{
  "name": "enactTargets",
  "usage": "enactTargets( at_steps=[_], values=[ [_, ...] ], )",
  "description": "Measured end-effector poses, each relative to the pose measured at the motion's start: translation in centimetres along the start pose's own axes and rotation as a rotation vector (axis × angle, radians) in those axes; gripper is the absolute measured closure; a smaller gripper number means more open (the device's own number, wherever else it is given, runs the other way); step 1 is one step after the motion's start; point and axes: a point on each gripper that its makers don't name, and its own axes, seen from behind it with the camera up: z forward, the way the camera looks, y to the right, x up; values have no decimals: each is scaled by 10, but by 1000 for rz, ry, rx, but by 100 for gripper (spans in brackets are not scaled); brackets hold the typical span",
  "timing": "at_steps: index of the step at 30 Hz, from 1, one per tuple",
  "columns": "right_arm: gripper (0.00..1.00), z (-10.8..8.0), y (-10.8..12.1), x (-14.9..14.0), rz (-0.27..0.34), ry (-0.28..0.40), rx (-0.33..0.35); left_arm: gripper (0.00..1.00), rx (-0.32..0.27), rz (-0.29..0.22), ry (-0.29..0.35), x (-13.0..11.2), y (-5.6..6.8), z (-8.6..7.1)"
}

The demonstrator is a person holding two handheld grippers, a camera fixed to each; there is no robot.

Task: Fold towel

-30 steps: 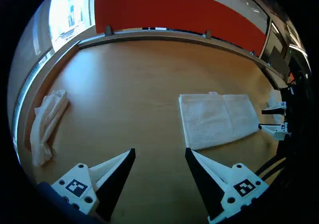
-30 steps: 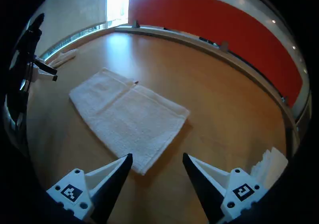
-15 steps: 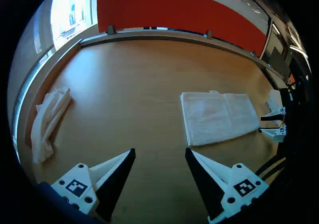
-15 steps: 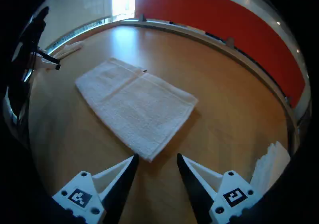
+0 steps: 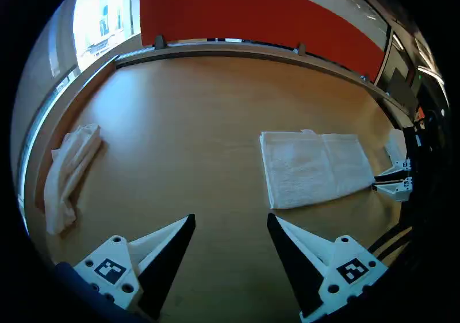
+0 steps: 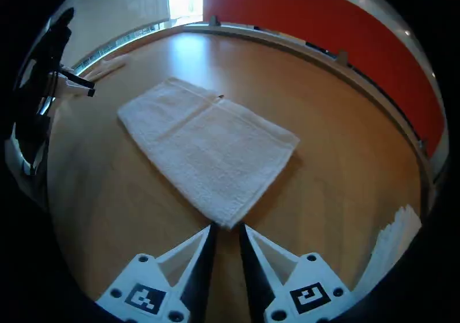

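Evidently lining up pinch: narrowly apart astride towel [image 6: 207, 145] corner at 6 o'clock with right gripper [image 6: 227, 231]; holding left gripper [image 5: 230, 225] wide apart, clear, above tabletop [image 5: 184, 127].

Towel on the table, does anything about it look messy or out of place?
The folded towel lies flat, but a small tab sticks out at its far edge. A second towel lies crumpled by the table edge.
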Motion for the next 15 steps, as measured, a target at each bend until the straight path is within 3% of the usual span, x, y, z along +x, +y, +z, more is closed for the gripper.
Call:
enactTargets(
  at_steps=[7, 15],
  values=[
    [95, 1, 0, 0, 3, 1, 0, 7, 4, 1, -1, 0, -1, 0],
    [98, 2, -1, 2, -3, 3, -8, 7, 5, -2, -3, -2, -3, -2]
  ],
)
